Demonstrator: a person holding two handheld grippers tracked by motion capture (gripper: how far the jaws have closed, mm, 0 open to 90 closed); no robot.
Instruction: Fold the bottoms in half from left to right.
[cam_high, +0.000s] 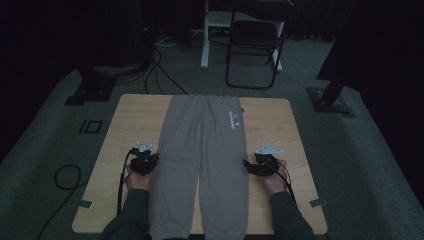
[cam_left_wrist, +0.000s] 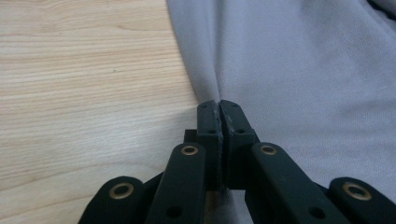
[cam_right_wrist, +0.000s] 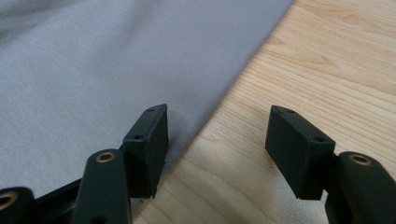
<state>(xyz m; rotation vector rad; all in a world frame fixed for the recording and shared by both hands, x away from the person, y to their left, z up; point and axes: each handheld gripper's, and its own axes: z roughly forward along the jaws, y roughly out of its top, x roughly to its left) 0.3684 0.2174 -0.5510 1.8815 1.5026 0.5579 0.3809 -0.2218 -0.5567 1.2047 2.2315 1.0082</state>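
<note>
A pair of grey sweatpants (cam_high: 205, 150) lies flat along the wooden table (cam_high: 130, 120), waistband at the far end and legs toward the person. At the pants' left edge my left gripper (cam_high: 156, 159) is shut on the fabric; in the left gripper view its jaws pinch the edge of the grey sweatpants (cam_left_wrist: 289, 79) at my left gripper (cam_left_wrist: 219, 106). Over the right edge my right gripper (cam_high: 246, 164) stands open. In the right gripper view my right gripper (cam_right_wrist: 217, 140) straddles the hem of the grey sweatpants (cam_right_wrist: 102, 65), one jaw over cloth, one over wood.
A small printed logo (cam_high: 234, 119) marks the pants near the waist. Beyond the table stand a dark folding chair (cam_high: 252, 45), a white desk leg (cam_high: 205, 40) and black stand bases (cam_high: 90, 87) with cables on the carpet. Bare table (cam_right_wrist: 327, 65) lies right of the pants.
</note>
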